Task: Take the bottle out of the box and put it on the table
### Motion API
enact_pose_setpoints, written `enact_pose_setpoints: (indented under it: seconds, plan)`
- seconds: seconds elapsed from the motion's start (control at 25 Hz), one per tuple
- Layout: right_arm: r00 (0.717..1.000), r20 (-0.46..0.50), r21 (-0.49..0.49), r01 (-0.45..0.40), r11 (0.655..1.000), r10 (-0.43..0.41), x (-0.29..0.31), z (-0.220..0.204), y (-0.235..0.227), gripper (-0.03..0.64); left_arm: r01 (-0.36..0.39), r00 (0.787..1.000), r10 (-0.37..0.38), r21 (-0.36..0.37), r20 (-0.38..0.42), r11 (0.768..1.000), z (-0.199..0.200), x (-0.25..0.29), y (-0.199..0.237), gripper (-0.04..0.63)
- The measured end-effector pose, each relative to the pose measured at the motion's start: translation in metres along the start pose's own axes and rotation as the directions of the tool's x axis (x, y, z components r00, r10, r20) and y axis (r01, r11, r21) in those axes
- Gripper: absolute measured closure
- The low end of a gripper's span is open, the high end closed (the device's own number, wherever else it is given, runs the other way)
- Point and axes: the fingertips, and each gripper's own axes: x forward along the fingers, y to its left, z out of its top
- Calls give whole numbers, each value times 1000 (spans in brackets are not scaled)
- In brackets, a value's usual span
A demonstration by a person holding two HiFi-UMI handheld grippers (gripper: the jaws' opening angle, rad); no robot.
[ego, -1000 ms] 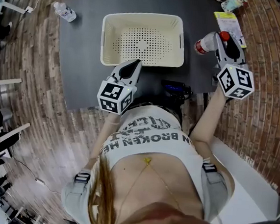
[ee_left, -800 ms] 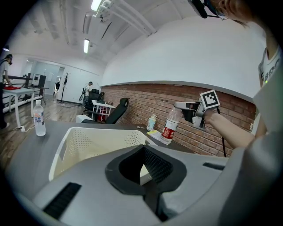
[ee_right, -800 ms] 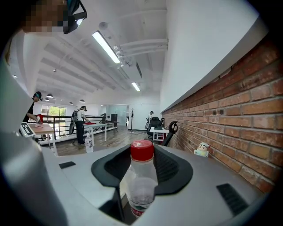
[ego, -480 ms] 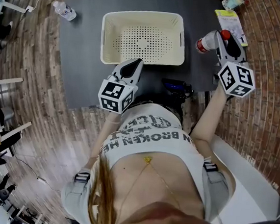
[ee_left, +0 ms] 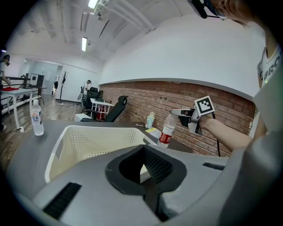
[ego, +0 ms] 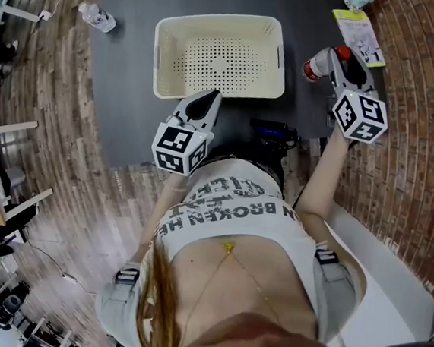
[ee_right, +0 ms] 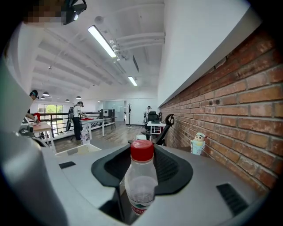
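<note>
The room is bright and evenly lit, with cool white light. It comes from long strip lights (ee_right: 104, 42) on the ceiling, which glare to pure white in both gripper views, and from a pale window (ee_right: 49, 110) far off. Shadows are faint and soft-edged on the dark table (ego: 125, 99). Every view is fisheye: the floorboards (ego: 32, 113) curl in arcs, the brick wall (ee_right: 247, 101) bulges outward, and the gripper views fall to black at their corners. The bottle (ee_right: 140, 176), close to the lens, looks slightly soft, while the distance stays sharp.
</note>
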Motion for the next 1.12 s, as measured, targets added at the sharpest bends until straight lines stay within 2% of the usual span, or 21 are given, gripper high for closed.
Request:
enact_pose_setpoints:
  seconds: [0.48,0.76,0.88,1.12]
  plan:
    - [995,-99,23,30,999,-28,13,-71,-15,462,0,1000,0,-9,-15,1000,-6,4,-4,592]
    - [990,-138,31,41,999,-37,14,-98,-14,462,-2,1000,2,-17,-15,1000,-9,2,-4,592]
    - [990,-137,30,47,998,-42,14,-104,-13,462,-5,1000,5,-18,-14,1000,-9,1,-1,592]
    - [996,-71,34,65,997,-62,9,-105,-12,462,-10,1000,10,-27,-11,1000,-11,-1,2,592]
